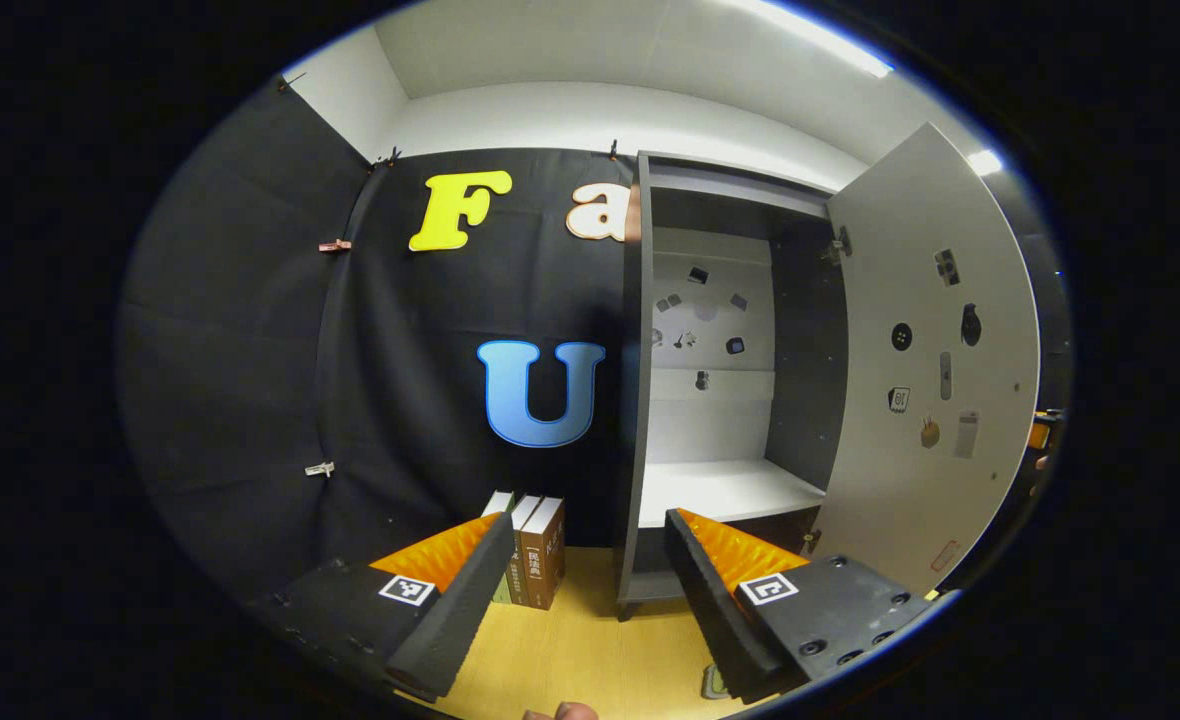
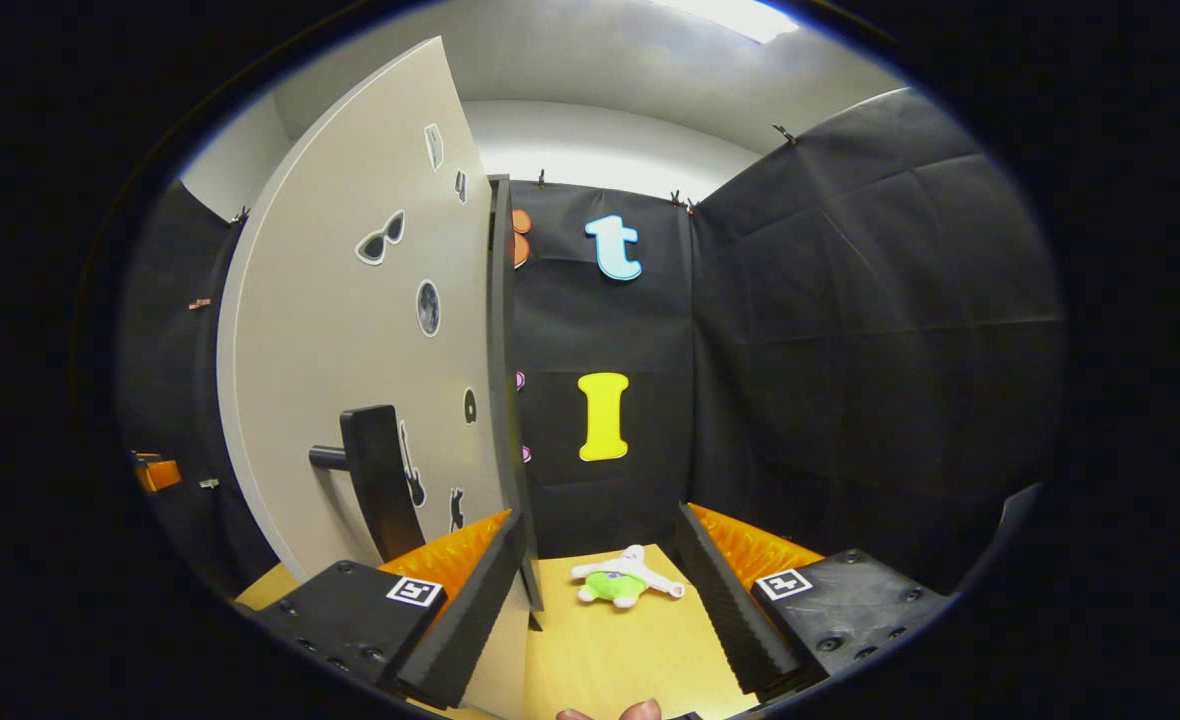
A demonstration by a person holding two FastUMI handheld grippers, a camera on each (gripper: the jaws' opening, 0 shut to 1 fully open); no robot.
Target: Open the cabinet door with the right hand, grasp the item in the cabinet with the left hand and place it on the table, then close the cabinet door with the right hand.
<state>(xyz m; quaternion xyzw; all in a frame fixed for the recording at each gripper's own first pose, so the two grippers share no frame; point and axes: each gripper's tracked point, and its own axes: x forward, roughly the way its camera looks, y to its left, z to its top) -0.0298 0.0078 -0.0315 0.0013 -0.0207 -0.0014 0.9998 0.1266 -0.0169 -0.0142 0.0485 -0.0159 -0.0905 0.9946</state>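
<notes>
Right gripper view: plush toy (image 2: 622,583) on table (image 2: 610,660) beside open door (image 2: 350,380), likely soft, light; right gripper (image 2: 600,590) spread, empty; pinch its body.

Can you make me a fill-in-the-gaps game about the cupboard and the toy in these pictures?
1. The cabinet door is swung ____.
2. Next to the cabinet, three ____ stand upright on the table.
3. The little plush toy lies on the ____.
4. The door handle sits on the door's ____ side.

Missing words: open; books; table; outer
</notes>
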